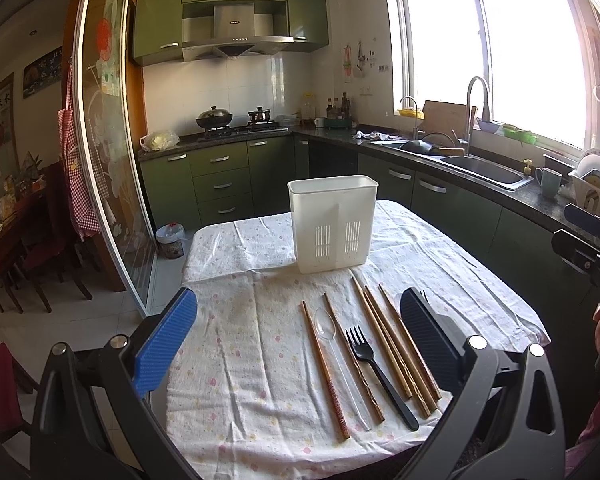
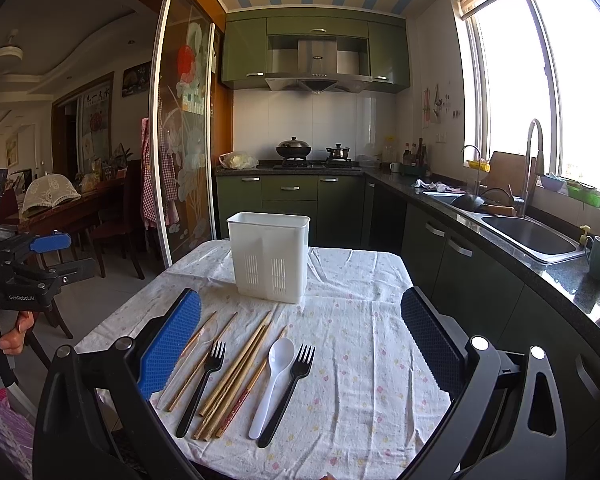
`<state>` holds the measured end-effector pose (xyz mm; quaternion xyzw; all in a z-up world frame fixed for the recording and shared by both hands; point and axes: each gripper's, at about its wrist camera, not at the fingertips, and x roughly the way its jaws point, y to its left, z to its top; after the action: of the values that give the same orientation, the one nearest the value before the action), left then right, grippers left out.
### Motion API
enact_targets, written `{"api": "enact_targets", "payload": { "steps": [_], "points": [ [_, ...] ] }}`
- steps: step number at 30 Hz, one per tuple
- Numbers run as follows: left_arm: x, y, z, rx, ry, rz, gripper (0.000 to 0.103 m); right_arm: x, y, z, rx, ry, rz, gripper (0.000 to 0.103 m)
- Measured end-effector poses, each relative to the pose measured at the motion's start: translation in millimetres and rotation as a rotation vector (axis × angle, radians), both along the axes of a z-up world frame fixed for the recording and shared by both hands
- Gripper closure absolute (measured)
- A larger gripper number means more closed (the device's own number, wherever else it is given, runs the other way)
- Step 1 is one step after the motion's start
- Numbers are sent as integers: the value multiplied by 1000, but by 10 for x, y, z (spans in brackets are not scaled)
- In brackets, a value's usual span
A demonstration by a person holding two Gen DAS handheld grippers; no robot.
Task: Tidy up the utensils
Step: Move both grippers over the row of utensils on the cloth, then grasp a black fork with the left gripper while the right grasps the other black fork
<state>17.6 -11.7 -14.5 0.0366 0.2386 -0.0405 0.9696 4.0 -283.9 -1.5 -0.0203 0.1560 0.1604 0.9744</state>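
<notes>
- White plastic utensil holder (image 2: 269,257) stands upright at the far middle of the cloth-covered table (image 2: 364,344); slotted vents low on its front, a divider inside.
- Utensils lie in a row on the cloth, near side of the holder.
- Count, right wrist view: two black forks (image 2: 202,387), one white spoon (image 2: 271,384), one clear spoon (image 1: 332,354), several wooden chopsticks (image 2: 236,376); exact number unclear.
- Left gripper (image 1: 300,340): jaws wide apart, holding nothing.
- Right gripper (image 2: 300,344): jaws wide apart, holding nothing.

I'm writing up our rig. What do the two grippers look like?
Both are black plastic frames with silver bolts. On each, the left finger has a blue ridged pad and the right finger a black one. The left gripper reads "GenRoboLAI" in white.
</notes>
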Motion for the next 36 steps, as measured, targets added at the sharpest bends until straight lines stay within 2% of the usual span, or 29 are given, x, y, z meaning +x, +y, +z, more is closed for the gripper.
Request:
{"api": "enact_targets", "payload": {
  "steps": [4, 8, 13, 16, 18, 19, 20, 23, 30, 33, 36],
  "points": [
    [194, -100, -89, -17, 99, -53, 6, 123, 21, -50, 9, 53, 1, 4],
    [464, -193, -207, -34, 220, -80, 6, 387, -6, -277, -7, 172, -39, 4],
    [839, -327, -400, -6, 392, -106, 6, 778, -95, -601, 30, 438, -62, 4],
    [972, -423, -556, 48, 449, -95, 6, 960, -135, -792, 53, 558, -70, 4],
    [1019, -511, -646, 79, 463, -88, 7, 1025, -141, -884, 42, 586, -86, 4],
    [1040, -556, -696, 83, 474, -87, 12, 1048, -149, -918, 40, 593, -97, 4],
    [1066, -596, -746, 77, 497, -92, 22, 1067, -144, -931, 42, 598, -107, 4],
    [1163, -716, -935, 49, 599, -102, 41, 1081, -171, -939, 56, 605, -115, 4],
    [1241, -803, -1278, -61, 804, -54, 55, 1061, -230, -883, 62, 604, -127, 4],
    [1241, -762, -1297, -111, 828, -7, 57, 1054, -251, -884, 70, 606, -122, 4],
    [1248, -730, -1300, -176, 847, 21, 67, 1065, -238, -906, 72, 613, -112, 4]
  ]
}}
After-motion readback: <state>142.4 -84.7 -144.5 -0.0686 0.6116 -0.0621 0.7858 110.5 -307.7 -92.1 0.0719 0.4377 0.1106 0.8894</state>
